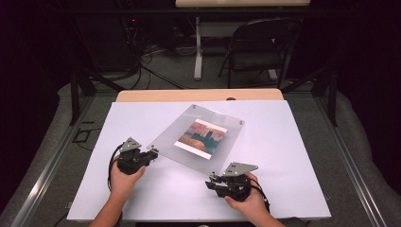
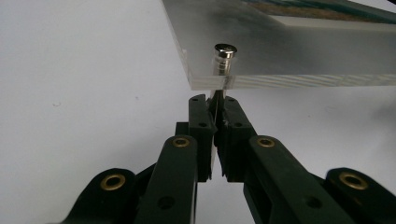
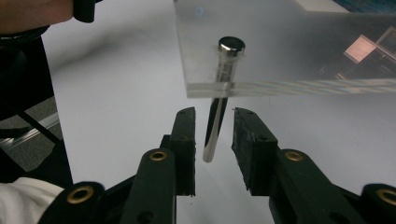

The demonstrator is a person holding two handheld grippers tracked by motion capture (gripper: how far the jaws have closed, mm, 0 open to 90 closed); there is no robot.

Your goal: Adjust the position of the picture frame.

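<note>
Clear acrylic frame (image 1: 198, 137) on white table (image 1: 283, 179): left gripper (image 2: 217, 109) clamps a corner standoff bolt (image 2: 224, 58); right gripper (image 3: 214, 135) straddles another bolt (image 3: 223, 84), jaws apart.

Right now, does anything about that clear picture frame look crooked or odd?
Yes. The acrylic frame lies turned at an angle to the table's edges. Its steel corner leg by the right gripper slants sideways between the open fingers instead of standing straight under its cap.
</note>
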